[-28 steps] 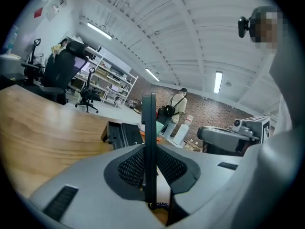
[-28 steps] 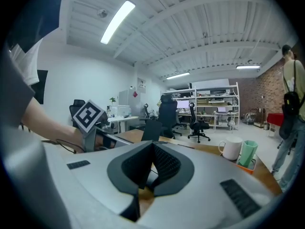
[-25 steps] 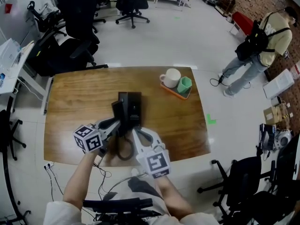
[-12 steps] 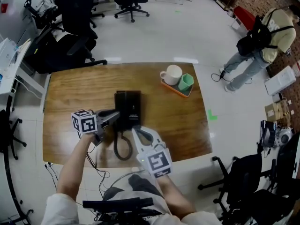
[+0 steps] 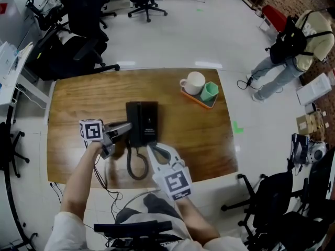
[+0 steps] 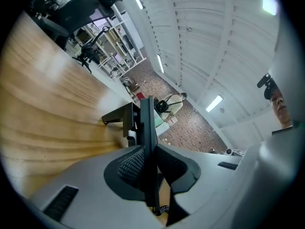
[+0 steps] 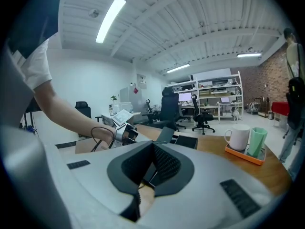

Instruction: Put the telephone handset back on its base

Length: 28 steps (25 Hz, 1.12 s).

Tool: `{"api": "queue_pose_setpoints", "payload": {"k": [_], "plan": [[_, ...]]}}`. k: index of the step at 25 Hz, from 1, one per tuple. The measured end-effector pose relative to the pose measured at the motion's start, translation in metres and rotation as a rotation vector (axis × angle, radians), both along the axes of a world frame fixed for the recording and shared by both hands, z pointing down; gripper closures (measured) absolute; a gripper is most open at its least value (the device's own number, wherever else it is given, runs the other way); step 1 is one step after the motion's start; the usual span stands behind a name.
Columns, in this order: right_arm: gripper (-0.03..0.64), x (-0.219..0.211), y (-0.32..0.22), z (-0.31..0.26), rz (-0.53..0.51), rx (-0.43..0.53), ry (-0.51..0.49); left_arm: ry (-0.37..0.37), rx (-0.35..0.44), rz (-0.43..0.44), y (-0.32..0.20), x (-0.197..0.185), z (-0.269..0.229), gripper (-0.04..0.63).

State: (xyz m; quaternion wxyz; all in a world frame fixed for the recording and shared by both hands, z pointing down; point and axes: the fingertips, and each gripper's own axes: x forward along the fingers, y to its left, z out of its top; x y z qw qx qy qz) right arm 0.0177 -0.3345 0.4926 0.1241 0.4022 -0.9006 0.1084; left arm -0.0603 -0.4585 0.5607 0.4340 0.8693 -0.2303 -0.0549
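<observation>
**Now: left claw gripping the telephone handset at its base**

Head view: a person is leaning over a wooden table (image 5: 73,98). The left gripper (image 5: 125,129) is holding the black handset (image 5: 131,120) over the left side of the telephone base (image 5: 148,118); whether the two are touching is unclear. A coiled cord (image 5: 131,167) is looping toward the table's near edge. The right gripper (image 5: 152,149) is pointing at the base from just below it. A white mug (image 5: 193,82) and a green cup (image 5: 209,91) are sitting on an orange tray (image 5: 194,100) at the far right.

Left gripper view: the jaws are pinching the handset, seen edge-on.

Right gripper view: the jaw tips are pressing together, pinching nothing, with the phone just beyond.
</observation>
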Motion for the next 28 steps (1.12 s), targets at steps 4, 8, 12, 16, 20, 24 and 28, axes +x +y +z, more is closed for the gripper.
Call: {"api": "queue_pose_setpoints", "payload": {"k": [4, 8, 12, 16, 20, 24, 28], "plan": [[0.612, -0.002, 0.002, 0.003, -0.012, -0.006, 0.006, 0.013, -0.028, 0.063, -0.003, 0.006, 0.005, 0.531], [0.612, -0.001, 0.002, 0.005, -0.01, -0.013, 0.008, 0.018, -0.076, 0.109, -0.007, 0.011, 0.013, 0.529], [0.612, 0.0, 0.001, 0.006, -0.008, -0.018, 0.009, 0.006, -0.096, 0.13, -0.011, 0.009, 0.02, 0.529], [0.612, 0.0, 0.0, 0.006, -0.01, -0.02, 0.009, 0.037, -0.103, 0.138, -0.012, 0.01, 0.02, 0.526], [0.612, 0.001, -0.003, 0.01, -0.01, -0.021, 0.009, 0.022, -0.106, 0.118, -0.015, 0.008, 0.025, 0.515], [0.612, 0.001, -0.001, 0.014, -0.011, -0.035, 0.01, -0.015, -0.095, 0.09, -0.017, 0.006, 0.029, 0.462], [0.612, -0.002, 0.001, 0.014, -0.02, -0.04, 0.009, -0.002, -0.208, 0.012, -0.011, 0.0, 0.037, 0.459]]}}
